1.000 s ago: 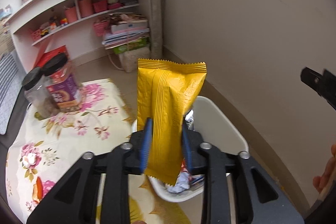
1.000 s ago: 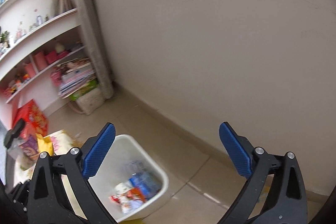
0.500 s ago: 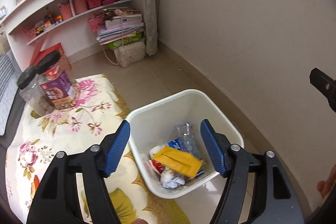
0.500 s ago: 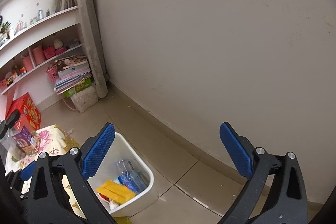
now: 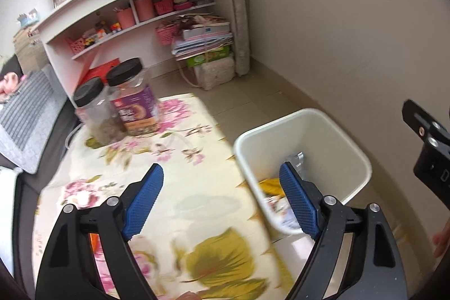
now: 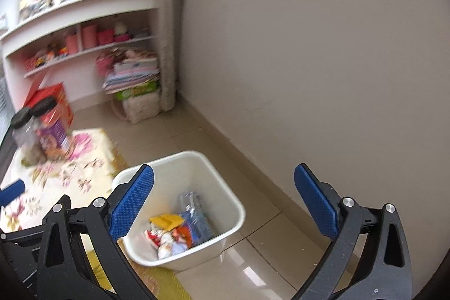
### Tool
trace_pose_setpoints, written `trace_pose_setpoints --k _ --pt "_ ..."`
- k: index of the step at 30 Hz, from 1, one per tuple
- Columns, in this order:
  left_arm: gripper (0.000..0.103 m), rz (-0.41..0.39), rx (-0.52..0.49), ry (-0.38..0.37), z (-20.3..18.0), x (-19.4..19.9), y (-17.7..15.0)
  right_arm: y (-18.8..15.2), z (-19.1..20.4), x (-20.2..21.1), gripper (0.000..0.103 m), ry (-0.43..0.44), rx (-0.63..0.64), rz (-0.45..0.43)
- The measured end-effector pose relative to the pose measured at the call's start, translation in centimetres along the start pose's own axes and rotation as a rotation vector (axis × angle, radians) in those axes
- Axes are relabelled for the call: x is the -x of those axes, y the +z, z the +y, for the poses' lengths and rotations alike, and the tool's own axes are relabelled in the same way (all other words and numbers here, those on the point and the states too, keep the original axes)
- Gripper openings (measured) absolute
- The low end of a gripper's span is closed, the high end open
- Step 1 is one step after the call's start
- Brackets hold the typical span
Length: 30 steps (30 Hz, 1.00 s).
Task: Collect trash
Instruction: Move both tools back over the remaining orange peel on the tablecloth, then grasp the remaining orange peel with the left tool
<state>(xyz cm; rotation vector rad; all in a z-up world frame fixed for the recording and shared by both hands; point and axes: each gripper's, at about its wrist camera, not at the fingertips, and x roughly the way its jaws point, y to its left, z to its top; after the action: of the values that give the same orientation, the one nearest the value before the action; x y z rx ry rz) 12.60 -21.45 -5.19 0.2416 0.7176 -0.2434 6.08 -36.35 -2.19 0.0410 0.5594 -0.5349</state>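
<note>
A white trash bin (image 5: 337, 131) stands on the floor beside the table; it also shows in the right wrist view (image 6: 225, 187). A yellow snack wrapper (image 6: 166, 220) lies inside it on other wrappers and a crushed plastic bottle (image 6: 194, 204); a bit of the wrapper (image 5: 271, 184) shows in the left wrist view. My left gripper (image 5: 222, 201) is open and empty above the floral tablecloth (image 5: 182, 187), left of the bin. My right gripper (image 6: 225, 204) is open and empty above the bin.
Two black-lidded jars (image 5: 118, 106) stand at the table's far end. White shelves (image 5: 135, 16) with pink pots, a stack of books (image 5: 202, 44) and a red box (image 6: 53, 103) are behind. A plain wall (image 6: 309, 47) runs on the right. A grey sofa (image 5: 25, 117) is at left.
My left gripper opened and dropped the yellow wrapper into the bin, then swung left over the table. My right gripper stayed open and shifted slightly over the bin.
</note>
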Motion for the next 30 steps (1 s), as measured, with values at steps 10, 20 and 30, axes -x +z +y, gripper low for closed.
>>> trace_pose_setpoints --k 10,20,30 --pt "0.084 0.144 -0.039 0.114 6.8 -2.3 -4.5 -1.8 8.4 0.5 0.096 0.086 0.181 0.031" --pt "0.084 0.346 -0.019 0.22 14.3 -6.8 -9.3 -2.9 14.9 0.3 0.096 0.188 0.23 0.11" --pt "0.08 0.499 0.122 0.162 21.0 -10.6 -13.6 -4.2 19.6 -0.4 0.096 0.224 0.278 0.17"
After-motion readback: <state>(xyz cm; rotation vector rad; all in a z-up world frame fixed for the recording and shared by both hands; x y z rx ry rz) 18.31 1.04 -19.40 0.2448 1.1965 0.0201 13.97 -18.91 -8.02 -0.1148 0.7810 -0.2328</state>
